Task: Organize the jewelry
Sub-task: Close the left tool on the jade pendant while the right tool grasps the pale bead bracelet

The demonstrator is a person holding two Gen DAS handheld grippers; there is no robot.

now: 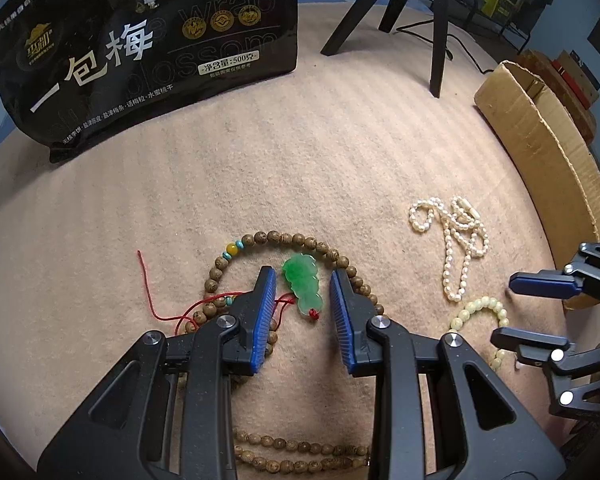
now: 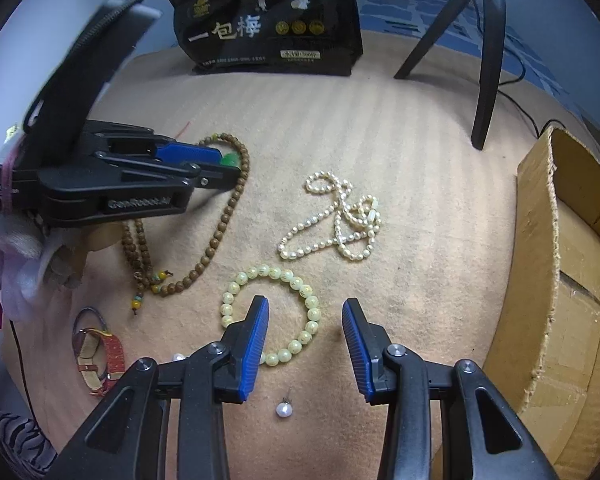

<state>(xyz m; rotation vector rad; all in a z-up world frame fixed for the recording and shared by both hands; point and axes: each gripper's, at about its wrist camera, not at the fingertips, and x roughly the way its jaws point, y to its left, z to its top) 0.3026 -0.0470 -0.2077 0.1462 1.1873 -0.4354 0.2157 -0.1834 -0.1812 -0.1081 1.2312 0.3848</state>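
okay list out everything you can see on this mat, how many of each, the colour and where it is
jade pendant: one, green, red cord, between left gripper's fingers
wooden bead necklace: one, brown, looped around pendant
pearl necklace: one, white, mat centre
bead bracelet: one, pale yellow, by right gripper
pearl earring: one, white, near edge
watch strap: one, red, far left
snack bag: one, black, back
cardboard box: one, brown, right
tripod: one, black, back right
left gripper: open
right gripper: open

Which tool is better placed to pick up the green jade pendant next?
Left. The left tool is open with the green jade pendant between its fingers; the right tool straddles the pale bead bracelet.
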